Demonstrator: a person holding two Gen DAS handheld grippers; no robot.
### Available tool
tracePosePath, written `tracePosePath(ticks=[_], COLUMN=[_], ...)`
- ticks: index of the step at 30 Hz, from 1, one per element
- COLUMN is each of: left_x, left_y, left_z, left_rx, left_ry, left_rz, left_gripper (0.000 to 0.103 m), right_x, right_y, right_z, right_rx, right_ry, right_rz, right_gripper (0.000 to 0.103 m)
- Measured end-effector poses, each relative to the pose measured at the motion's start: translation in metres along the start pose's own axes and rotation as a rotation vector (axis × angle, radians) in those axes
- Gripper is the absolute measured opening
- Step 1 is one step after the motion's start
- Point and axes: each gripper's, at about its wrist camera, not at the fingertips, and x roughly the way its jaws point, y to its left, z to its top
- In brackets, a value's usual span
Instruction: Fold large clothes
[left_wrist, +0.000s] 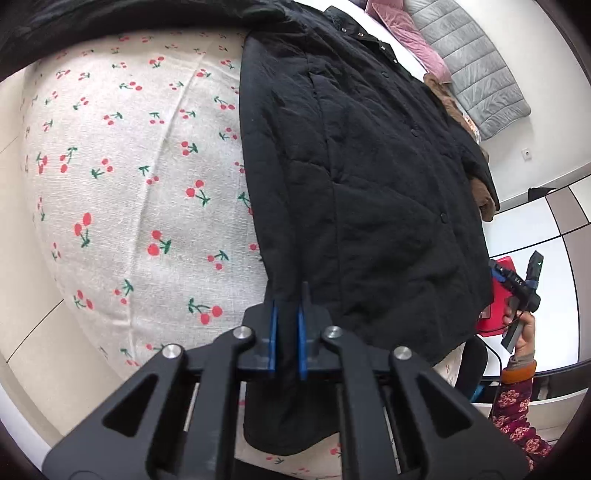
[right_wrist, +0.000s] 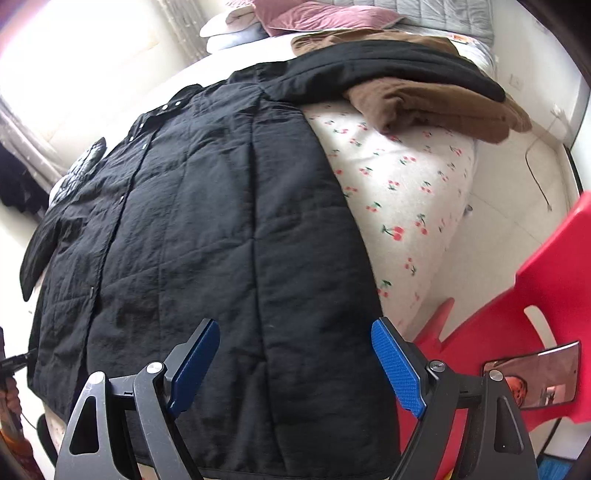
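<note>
A large black quilted jacket (left_wrist: 362, 177) lies spread on a bed with a cherry-print sheet (left_wrist: 122, 184). My left gripper (left_wrist: 287, 314) is shut on the jacket's bottom hem corner, the cloth pinched between its blue pads (left_wrist: 273, 339). In the right wrist view the same jacket (right_wrist: 207, 236) fills the middle, its snap placket to the left. My right gripper (right_wrist: 295, 354) is open, its blue pads (right_wrist: 397, 373) wide apart just above the jacket's lower hem, holding nothing. The right gripper also shows in the left wrist view (left_wrist: 524, 291), held in a hand at the bed's edge.
A brown garment (right_wrist: 436, 103) lies crumpled at the far side under a black sleeve (right_wrist: 388, 66). Pink and grey quilts (right_wrist: 317, 14) sit at the bed's head. A red plastic chair (right_wrist: 524, 314) stands close by the bed on the right. The sheet (right_wrist: 402, 184) is bare beside the jacket.
</note>
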Motion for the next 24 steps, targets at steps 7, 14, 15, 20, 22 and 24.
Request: tracePosePath(ticks=[7,14,15,20,22,24], left_x=[-0.02,-0.034,-0.04,-0.033,-0.011,0.018], left_y=[-0.03,-0.059,-0.067,-0.111,-0.128,-0.145], left_z=[-0.018,-0.031,-0.028,0.0,0.017,0.024], left_rx=[0.129,0.233,0.242,0.29,0.334,0.383], left_ry=[-0.006,-0.093,-0.138,-0.255,-0.272,-0.271], left_rz=[0.173,0.408,0.415,0.316,0.283,0.27], left_gripper=[0.013,0.068,0.07,0.081,0.081,0.081], right_x=[-0.001,-0.013,-0.016,-0.01,0.004,0.022], right_y=[-0.013,0.009,0.018,0.068,0.088,0.1], right_z=[-0.007,-0.001,0.002,0.024,0.033,0.038], right_rx=[0.017,-0.049,-0.076,-0.144,-0.156,-0.164], right_ry=[0.002,-0.011,-0.023,-0.064,-0.067,-0.067], right_rz=[0.015,-0.062,-0.071,-0.04,-0.014,-0.005], right_gripper=[0.06,0.067,0.072,0.082,0.082,0.082])
